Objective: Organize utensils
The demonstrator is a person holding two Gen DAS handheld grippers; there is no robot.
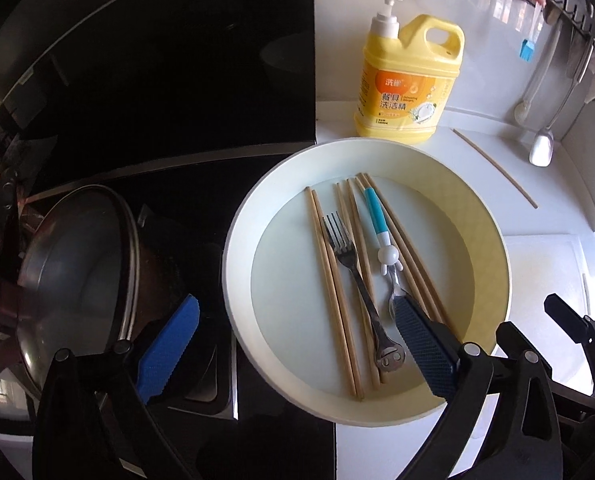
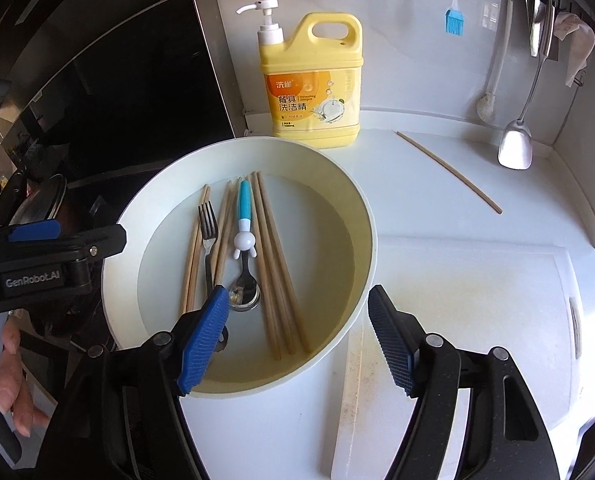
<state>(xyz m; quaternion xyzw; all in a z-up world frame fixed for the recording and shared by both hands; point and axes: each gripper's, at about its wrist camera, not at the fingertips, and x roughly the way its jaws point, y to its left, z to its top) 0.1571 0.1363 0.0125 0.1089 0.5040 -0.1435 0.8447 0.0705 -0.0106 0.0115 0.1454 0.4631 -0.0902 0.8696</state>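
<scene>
A white round basin (image 1: 239,240) (image 2: 257,142) stands on the white counter. In it lie several wooden chopsticks (image 1: 329,280) (image 2: 273,264), a metal fork (image 1: 351,264) (image 2: 208,228) and a spoon (image 1: 375,212) (image 2: 244,204) with a blue handle and a white figure. One loose chopstick (image 1: 493,168) (image 2: 449,172) lies on the counter to the right of the basin. My left gripper (image 1: 293,300) hangs wide open above the basin's near left side, holding nothing. My right gripper (image 2: 297,292) is open over the basin's near right rim, also with nothing in it.
A yellow pump bottle of dish soap (image 1: 409,80) (image 2: 313,84) stands behind the basin. A pot with a glass lid (image 1: 77,272) sits on the black hob at left. A spatula (image 2: 515,148) and brushes hang at right. A white cutting board (image 2: 457,300) lies beside the basin.
</scene>
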